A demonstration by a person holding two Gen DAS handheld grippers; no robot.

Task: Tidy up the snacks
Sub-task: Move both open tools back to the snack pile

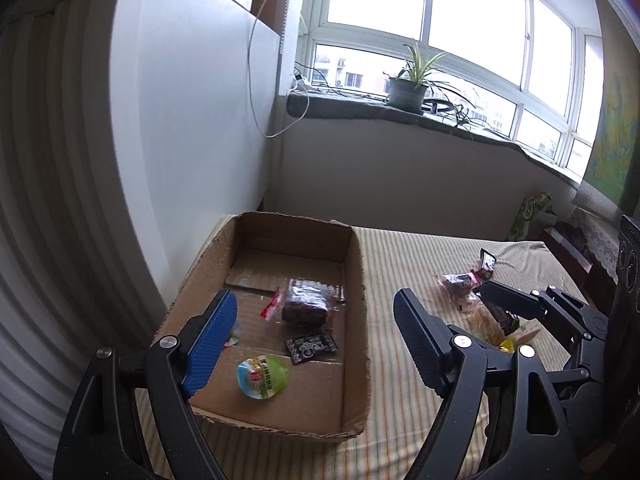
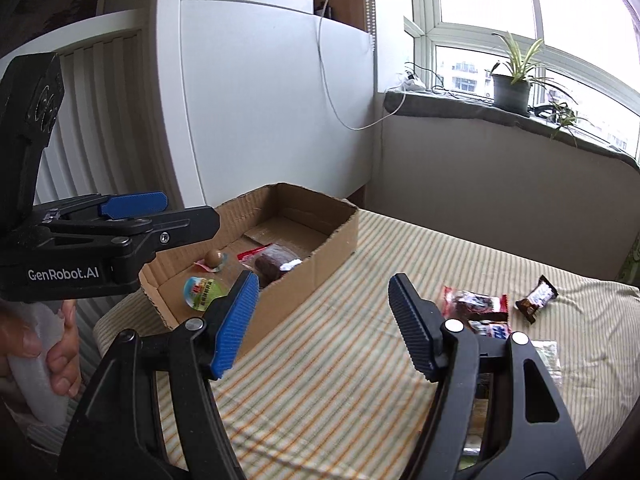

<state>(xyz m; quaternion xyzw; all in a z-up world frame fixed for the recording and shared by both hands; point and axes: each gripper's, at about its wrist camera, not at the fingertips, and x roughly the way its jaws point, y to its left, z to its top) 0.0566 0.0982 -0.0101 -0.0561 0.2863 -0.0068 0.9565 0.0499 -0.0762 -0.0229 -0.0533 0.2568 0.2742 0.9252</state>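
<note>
On the bed, over a cream striped bedspread (image 2: 344,360), stands a shallow open brown cardboard box (image 1: 358,280), set against the white wall panel.

Box contents: one dark brown cake in clear wrap with red ends (image 1: 306,304); one small black sachet with white print (image 1: 312,347); one round jelly cup with a green and blue foil lid (image 1: 262,376), nearest the front wall; one small round brown sweet on a pale wrapper (image 2: 214,259), at the side nearest the wall panel.

Loose on the bedspread, well apart from the box: one clear packet with red edges holding something dark (image 2: 476,304); one dark brown bar wrapper with white print (image 2: 536,298), lying farther toward the window; several further packets beside these, partly hidden behind the tool fingers, kind not legible.

Left gripper (image 1: 316,344): black frame, blue ribbed pads, spread wide above the box, holding nothing.

Right gripper (image 2: 324,324): same make, spread wide over bare bedspread between the box and the loose packets, holding nothing.

Window sill behind: one grey pot with a spider plant (image 1: 408,92).
</note>
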